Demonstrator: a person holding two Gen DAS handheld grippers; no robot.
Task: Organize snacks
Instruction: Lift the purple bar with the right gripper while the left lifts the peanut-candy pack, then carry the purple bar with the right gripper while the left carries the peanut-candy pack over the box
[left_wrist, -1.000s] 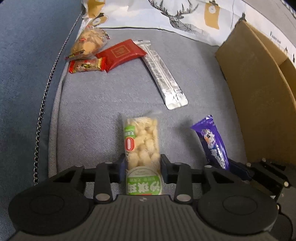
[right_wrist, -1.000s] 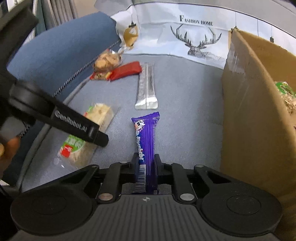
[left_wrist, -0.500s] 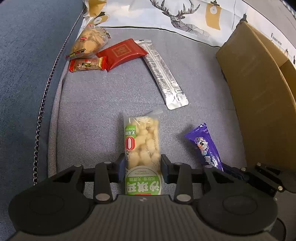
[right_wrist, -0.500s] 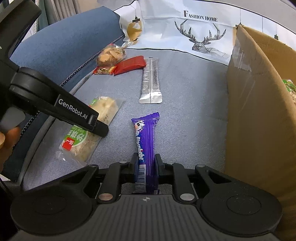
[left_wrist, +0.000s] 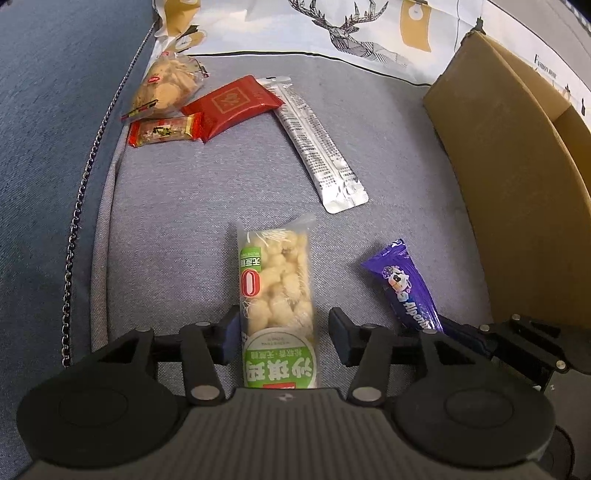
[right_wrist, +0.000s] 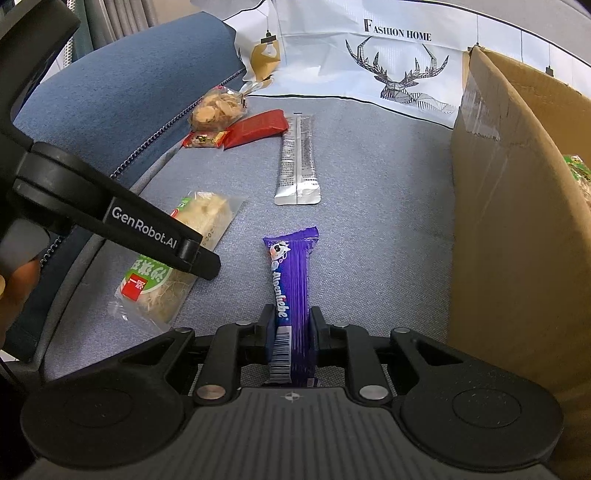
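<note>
A clear pack of pale puffed snack with a green label (left_wrist: 277, 291) lies on the grey cushion (left_wrist: 177, 221) between the jaws of my left gripper (left_wrist: 284, 334). Those jaws are opening, and the right pad stands a little off the pack. The same pack (right_wrist: 173, 266) shows in the right wrist view under a left gripper finger (right_wrist: 192, 254). My right gripper (right_wrist: 293, 328) is shut on the near end of a purple Alpenliebe bar (right_wrist: 291, 273), which also shows in the left wrist view (left_wrist: 406, 288).
An open cardboard box (right_wrist: 517, 221) stands on the right, with a snack inside. Farther back lie a silver sachet (left_wrist: 321, 147), a red packet (left_wrist: 232, 107), a small red-wrapped sweet (left_wrist: 162, 131) and a biscuit bag (left_wrist: 166, 85). A blue armrest (right_wrist: 129, 74) is on the left.
The left jaws have spread apart from the snack pack, which stays on the cushion. The right gripper keeps its hold on the purple bar and has barely moved.
</note>
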